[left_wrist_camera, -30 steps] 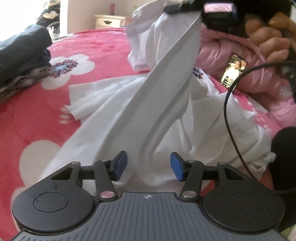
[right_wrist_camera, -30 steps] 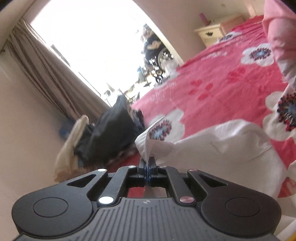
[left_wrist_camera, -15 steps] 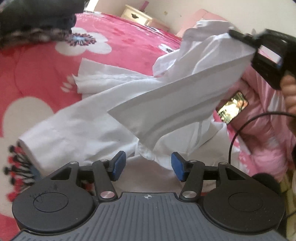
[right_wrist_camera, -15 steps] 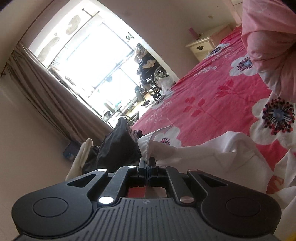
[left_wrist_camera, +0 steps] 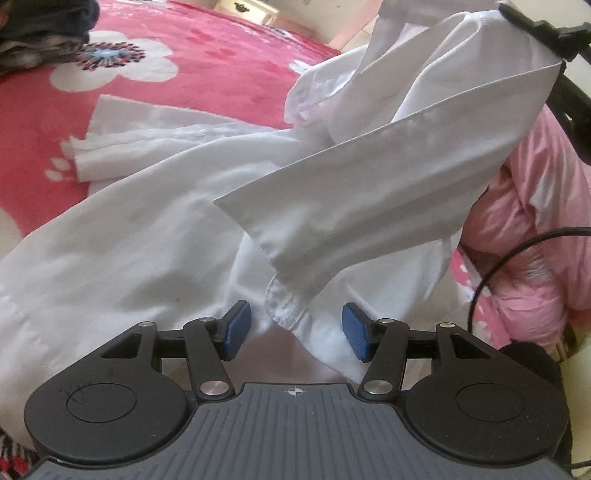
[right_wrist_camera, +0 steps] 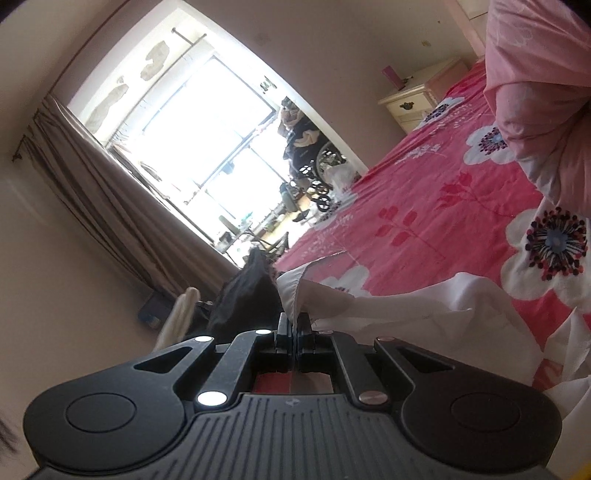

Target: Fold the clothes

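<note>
We see the white shirt (left_wrist_camera: pixel 155 236) spread on the red bed (left_wrist_camera: pixel 229 59), one sleeve stretching up-right to the right gripper (right_wrist_camera: pixel 294 326) clamped on its edge, its cuff hanging between the left gripper's (left_wrist_camera: pixel 295 330) parted, untouching pads.

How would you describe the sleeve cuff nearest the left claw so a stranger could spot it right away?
Start at the red flowered bedspread and find the white shirt spread over it. One sleeve is lifted by the right claw and slants down toward the open left claw. The cuff is its loose stitched end, hanging between the blue pads, unlike the flat sleeve lying farther left.
</note>
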`<act>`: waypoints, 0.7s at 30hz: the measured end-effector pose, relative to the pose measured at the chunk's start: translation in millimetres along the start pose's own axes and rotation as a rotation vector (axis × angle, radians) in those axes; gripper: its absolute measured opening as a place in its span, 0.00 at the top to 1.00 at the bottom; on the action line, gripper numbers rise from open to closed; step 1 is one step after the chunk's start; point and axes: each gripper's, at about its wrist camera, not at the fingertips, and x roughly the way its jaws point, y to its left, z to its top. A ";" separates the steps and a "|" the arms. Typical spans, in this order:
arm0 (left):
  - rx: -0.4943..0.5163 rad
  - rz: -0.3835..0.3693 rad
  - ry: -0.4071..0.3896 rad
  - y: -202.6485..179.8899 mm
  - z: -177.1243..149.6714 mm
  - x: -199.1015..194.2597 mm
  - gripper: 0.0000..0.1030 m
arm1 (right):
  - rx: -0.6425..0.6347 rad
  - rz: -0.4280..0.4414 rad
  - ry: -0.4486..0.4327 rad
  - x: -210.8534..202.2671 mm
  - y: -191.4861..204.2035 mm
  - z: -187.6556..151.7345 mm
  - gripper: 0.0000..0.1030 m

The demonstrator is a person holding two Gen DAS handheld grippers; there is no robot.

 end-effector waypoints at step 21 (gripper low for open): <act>-0.004 -0.095 -0.079 -32.9 4.5 26.0 0.97 | -0.059 -0.060 -0.089 -28.4 -5.4 11.4 0.97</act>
